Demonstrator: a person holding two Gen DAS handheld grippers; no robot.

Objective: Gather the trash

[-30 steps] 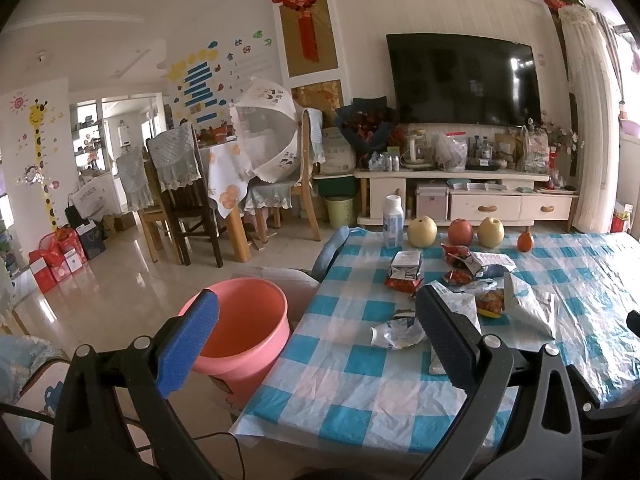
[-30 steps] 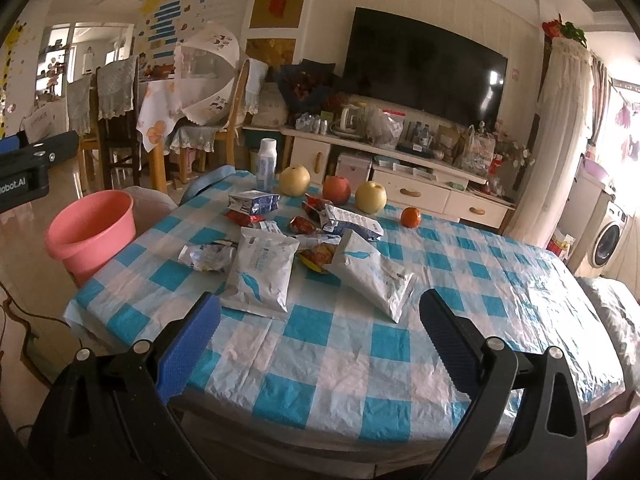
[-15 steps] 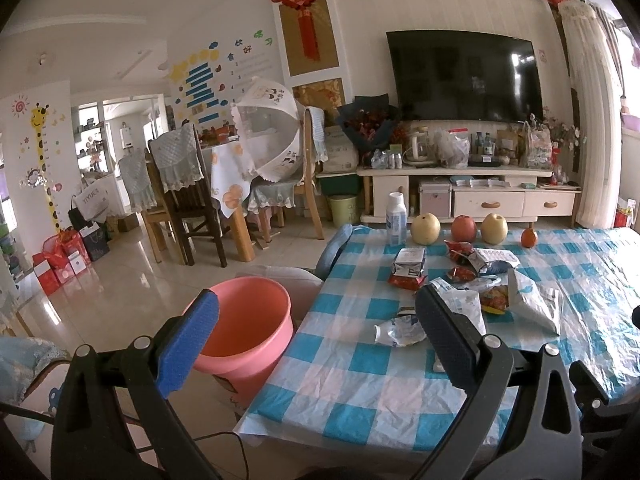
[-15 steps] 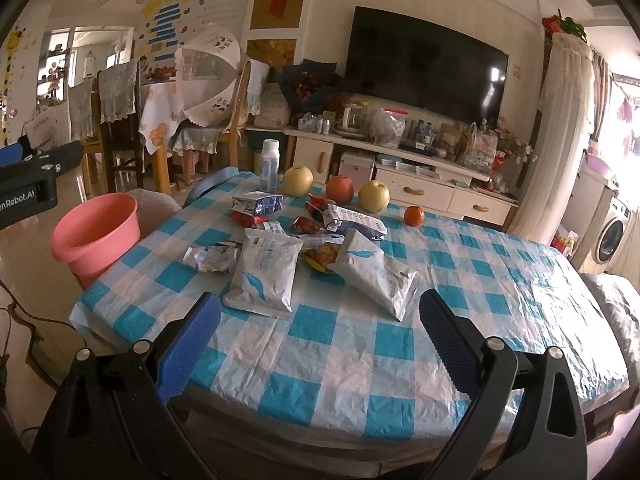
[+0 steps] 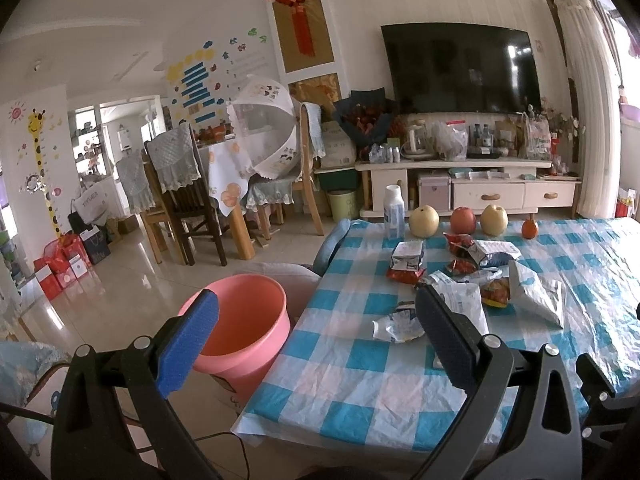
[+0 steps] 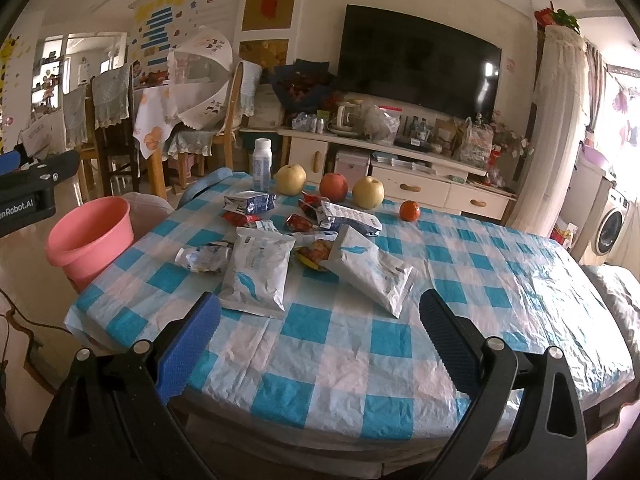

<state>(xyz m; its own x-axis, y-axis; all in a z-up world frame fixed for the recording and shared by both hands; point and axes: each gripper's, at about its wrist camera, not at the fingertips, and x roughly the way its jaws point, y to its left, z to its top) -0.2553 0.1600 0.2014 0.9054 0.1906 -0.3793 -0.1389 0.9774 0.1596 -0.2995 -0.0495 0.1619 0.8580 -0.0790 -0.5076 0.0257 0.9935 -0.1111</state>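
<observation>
On the checked table [image 6: 460, 248] — 2 white bags [image 6: 256, 276], long axes running away.

A crinkled, glossy plastic cloth [image 6: 460, 248] is covering the worktop; foil wrappers [image 6: 256, 268] are glinting; the pink plastic bucket [image 5: 248, 320] is looking smooth, the floor tiles [image 5: 132, 276] shining.

A home living room: wall television [image 5: 460, 68], dining chairs [image 5: 180, 200], washing machine [image 6: 610, 226].

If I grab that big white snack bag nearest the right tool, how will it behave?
The white snack bag looks flat and creased, so it is probably near empty, light and floppy, sagging from whichever edge is pinched. Its glossy film may slip between the pads. Pushed, it would likely slide over the checked tablecloth rather than roll.
</observation>
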